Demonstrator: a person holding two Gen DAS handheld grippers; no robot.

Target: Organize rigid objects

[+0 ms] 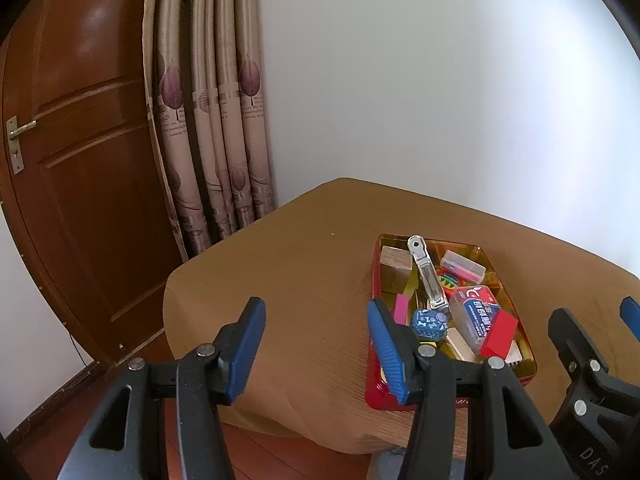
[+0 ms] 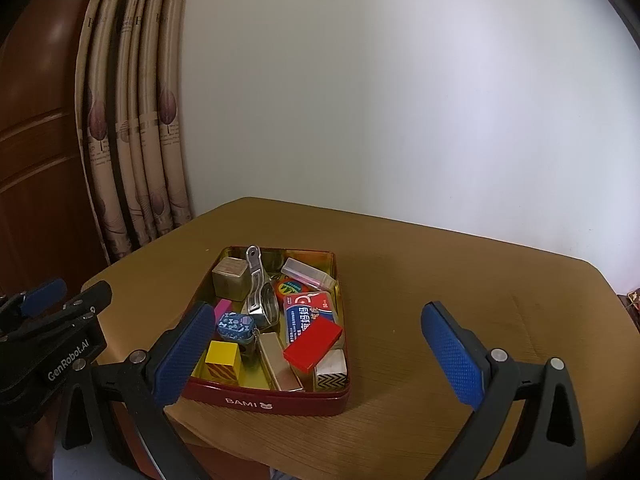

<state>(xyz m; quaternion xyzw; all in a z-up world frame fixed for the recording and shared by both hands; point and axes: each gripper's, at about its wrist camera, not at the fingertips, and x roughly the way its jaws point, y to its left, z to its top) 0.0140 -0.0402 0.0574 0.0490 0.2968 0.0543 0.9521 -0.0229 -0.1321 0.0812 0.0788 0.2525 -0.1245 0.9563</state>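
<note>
On the brown table (image 2: 440,300) I see the red tin (image 2: 276,400) full of small things: a red block (image 2: 314,344), a yellow cube (image 2: 223,354), a wooden cube (image 2: 230,278), a metal clip (image 2: 260,296), a clear case (image 2: 308,274). My left gripper (image 1: 316,348) and right gripper (image 2: 320,360) both stand wide apart, holding nothing, before the tin.

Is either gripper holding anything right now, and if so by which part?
Nothing is held. The left gripper and right gripper both stand open with nothing between their pads. All the small items lie in the red tin.
</note>
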